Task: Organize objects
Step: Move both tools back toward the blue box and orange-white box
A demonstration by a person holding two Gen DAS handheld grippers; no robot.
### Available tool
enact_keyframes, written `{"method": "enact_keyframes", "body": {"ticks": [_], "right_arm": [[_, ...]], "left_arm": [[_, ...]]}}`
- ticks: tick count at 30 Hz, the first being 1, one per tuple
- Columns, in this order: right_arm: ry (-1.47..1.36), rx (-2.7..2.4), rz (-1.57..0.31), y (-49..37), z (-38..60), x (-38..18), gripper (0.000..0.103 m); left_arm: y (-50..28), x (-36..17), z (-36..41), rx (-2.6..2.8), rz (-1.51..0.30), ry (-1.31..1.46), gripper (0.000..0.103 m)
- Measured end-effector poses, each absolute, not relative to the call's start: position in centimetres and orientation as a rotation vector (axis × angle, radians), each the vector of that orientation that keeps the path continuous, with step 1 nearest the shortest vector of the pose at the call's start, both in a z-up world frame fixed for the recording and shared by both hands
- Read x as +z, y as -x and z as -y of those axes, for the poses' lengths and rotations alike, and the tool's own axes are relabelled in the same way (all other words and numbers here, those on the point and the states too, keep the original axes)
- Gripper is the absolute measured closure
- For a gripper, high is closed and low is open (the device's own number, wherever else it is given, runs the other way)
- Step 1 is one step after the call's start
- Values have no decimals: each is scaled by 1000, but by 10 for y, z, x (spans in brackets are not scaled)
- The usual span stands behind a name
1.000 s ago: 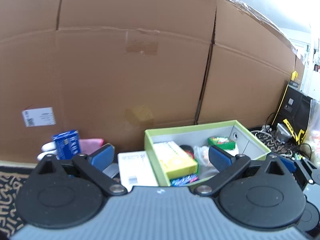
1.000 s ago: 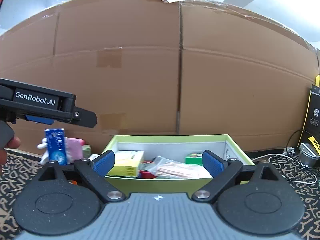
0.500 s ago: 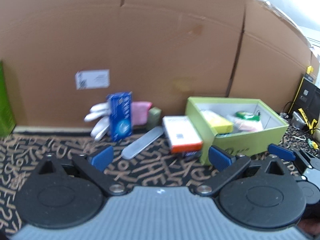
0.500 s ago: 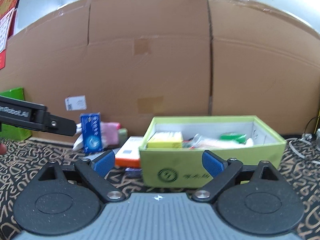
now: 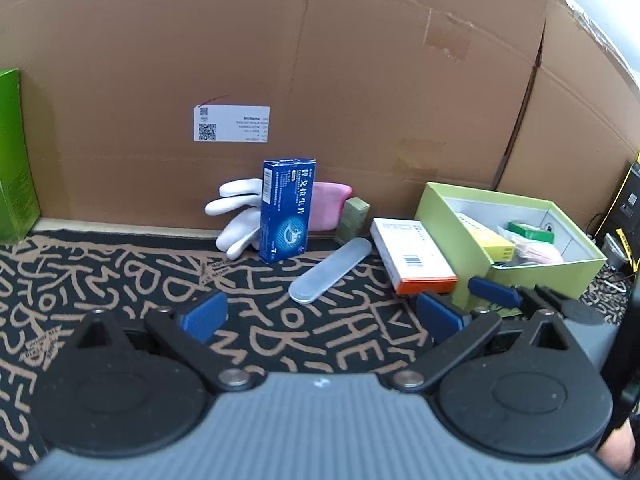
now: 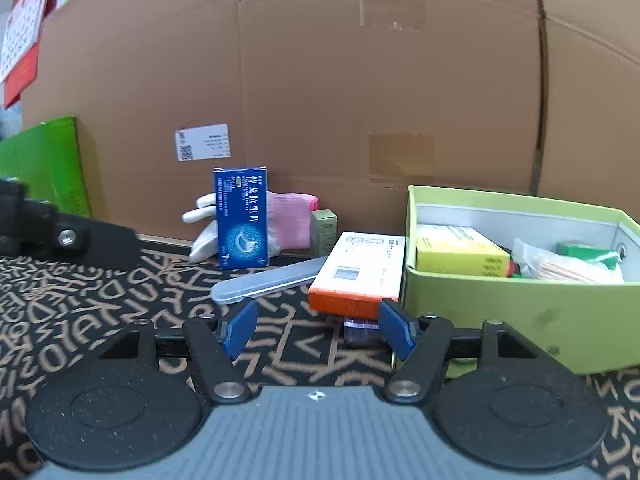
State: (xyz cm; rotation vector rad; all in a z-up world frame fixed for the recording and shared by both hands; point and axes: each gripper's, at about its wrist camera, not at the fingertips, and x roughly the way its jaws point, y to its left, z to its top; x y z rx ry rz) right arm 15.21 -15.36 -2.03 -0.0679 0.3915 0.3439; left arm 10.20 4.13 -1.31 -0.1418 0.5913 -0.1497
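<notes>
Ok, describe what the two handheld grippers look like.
Both match: the left gripper and right gripper each have a ribbed grey body, round matte-black discs, black link arms with silver pivot bolts, and fingers tipped with ridged blue pads.

Both wrist cameras sit low and near, facing the brown cardboard wall [image 5: 320,60]. Both views share the upright blue carton [image 5: 286,210] [image 6: 241,218] and open green cardboard box [image 5: 448,216] [image 6: 500,320].

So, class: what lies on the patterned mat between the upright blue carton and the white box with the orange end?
A translucent, flat oblong plastic case lies there at a slant, shown in both wrist views; behind it stands a small olive-green box.
</notes>
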Motion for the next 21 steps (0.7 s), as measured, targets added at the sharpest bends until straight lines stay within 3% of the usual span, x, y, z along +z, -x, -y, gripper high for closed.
{"method": "enact_keyframes", "body": {"ticks": [6, 10, 21], "right_arm": [[78, 207, -407, -163, 146, -25, 35], [85, 124, -427, -169, 139, -27, 23], [91, 12, -504, -205, 103, -36, 23]], "left_arm": [[-123, -25, -44, -133, -584, 124, 0], [-144, -31, -50, -132, -573, 134, 0], [-220, -37, -48, -112, -473, 57, 1]]}}
